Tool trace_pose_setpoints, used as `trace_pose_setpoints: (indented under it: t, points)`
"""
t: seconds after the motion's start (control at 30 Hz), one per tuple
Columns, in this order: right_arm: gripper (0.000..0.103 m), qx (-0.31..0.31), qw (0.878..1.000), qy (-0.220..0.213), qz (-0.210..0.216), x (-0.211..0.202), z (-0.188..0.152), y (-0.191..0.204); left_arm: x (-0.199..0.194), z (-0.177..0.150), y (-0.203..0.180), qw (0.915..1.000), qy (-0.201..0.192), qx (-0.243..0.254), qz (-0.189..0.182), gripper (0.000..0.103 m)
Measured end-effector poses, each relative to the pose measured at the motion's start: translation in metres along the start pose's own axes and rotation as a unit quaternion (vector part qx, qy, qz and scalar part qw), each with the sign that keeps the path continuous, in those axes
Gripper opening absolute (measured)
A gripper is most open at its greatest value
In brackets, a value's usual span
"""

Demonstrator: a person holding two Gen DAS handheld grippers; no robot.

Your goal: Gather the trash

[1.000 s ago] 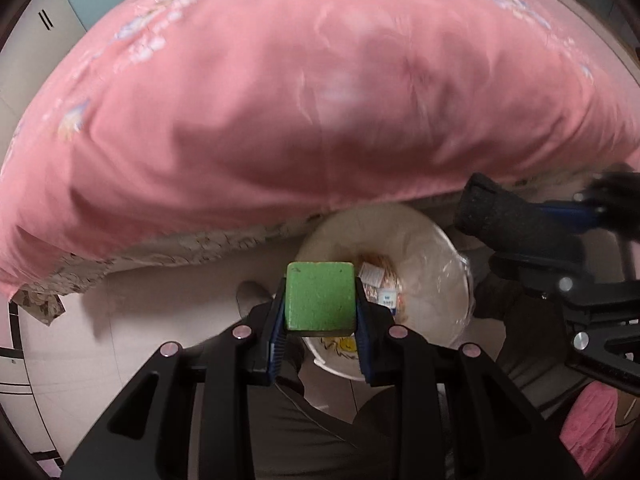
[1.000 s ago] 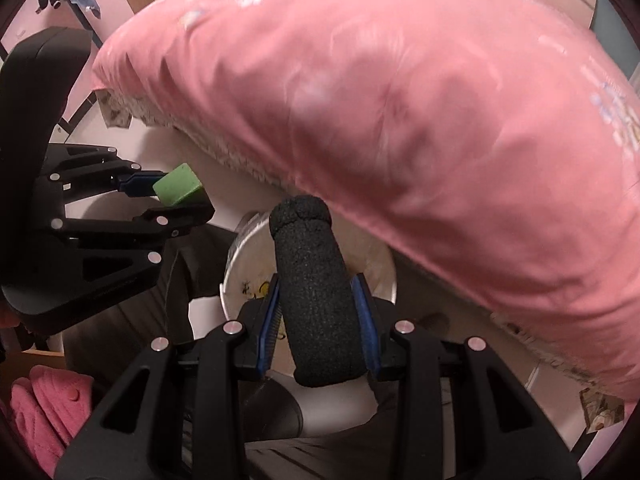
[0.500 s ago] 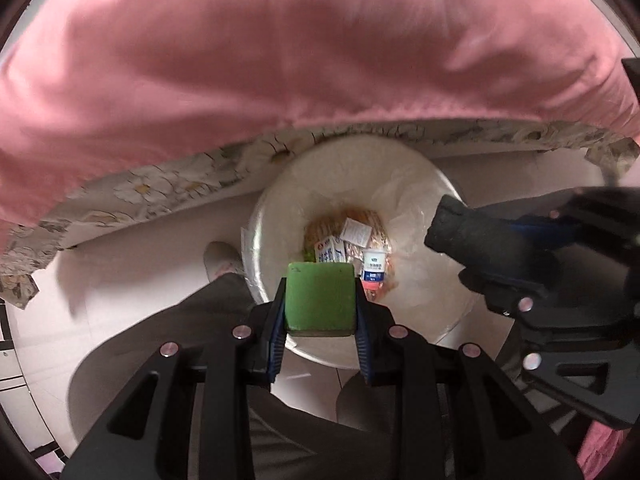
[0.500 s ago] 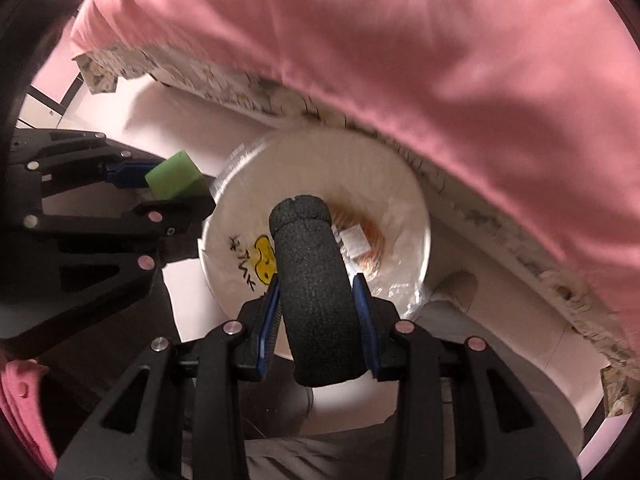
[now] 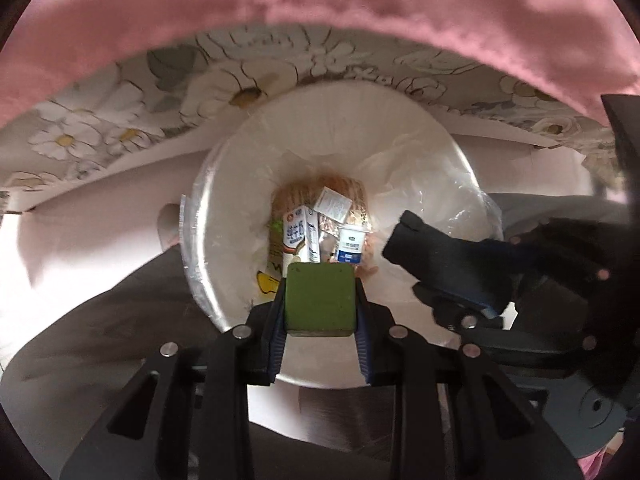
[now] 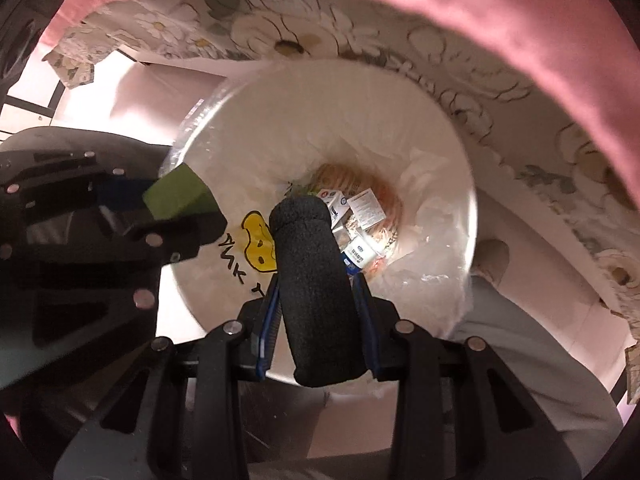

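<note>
Both loads over the bin

My left tongs [image 5: 320, 312] clamp a green sponge block [image 5: 319, 295], my right tongs [image 6: 316, 320] a black foam tube [image 6: 314, 280], above the lined trash bin [image 5: 224, 216]; both look light and squashy, gripped mid-body.

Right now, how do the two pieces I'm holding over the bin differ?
The green block in the left gripper is squarish and flat-faced; the black foam cylinder in the right gripper is round and longer. The block ends about level with its fingertips; the cylinder juts well past. Both are clamped above the white lined bin.
</note>
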State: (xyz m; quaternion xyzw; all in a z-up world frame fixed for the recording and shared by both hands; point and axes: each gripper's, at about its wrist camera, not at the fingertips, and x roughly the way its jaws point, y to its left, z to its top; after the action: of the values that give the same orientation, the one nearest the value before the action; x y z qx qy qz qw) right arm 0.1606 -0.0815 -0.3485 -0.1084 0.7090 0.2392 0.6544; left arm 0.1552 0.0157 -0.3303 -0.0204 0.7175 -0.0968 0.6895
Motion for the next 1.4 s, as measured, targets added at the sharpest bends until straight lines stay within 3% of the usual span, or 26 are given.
trace_pose_setpoints:
  t: [0.57,0.63,0.67,0.73,1.03,1.4]
  points:
    - [0.037,0.021,0.999,0.041,-0.002,0.068,0.024,-0.014,0.055,0.024,0.019,0.9953,0.057,-0.057,-0.053,0.032]
    - [0.038,0.024,0.999,0.039,-0.011,0.071,0.023,-0.016,0.060,0.025,0.020,0.9943,0.064,-0.066,-0.055,0.044]
    - [0.042,0.023,0.999,0.041,-0.014,0.075,0.024,-0.016,0.061,0.026,0.022,0.9940,0.065,-0.071,-0.053,0.056]
    - [0.048,0.022,0.999,0.042,-0.024,0.077,0.024,-0.016,0.061,0.026,0.023,0.9943,0.061,-0.074,-0.048,0.061]
    - [0.049,0.017,0.999,0.036,-0.026,0.067,0.022,-0.017,0.055,0.024,0.016,0.9953,0.059,-0.062,-0.043,0.061]
    - [0.049,0.014,0.999,0.022,-0.036,0.045,0.003,-0.009,0.028,0.004,0.012,0.9984,0.029,-0.046,-0.017,0.061]
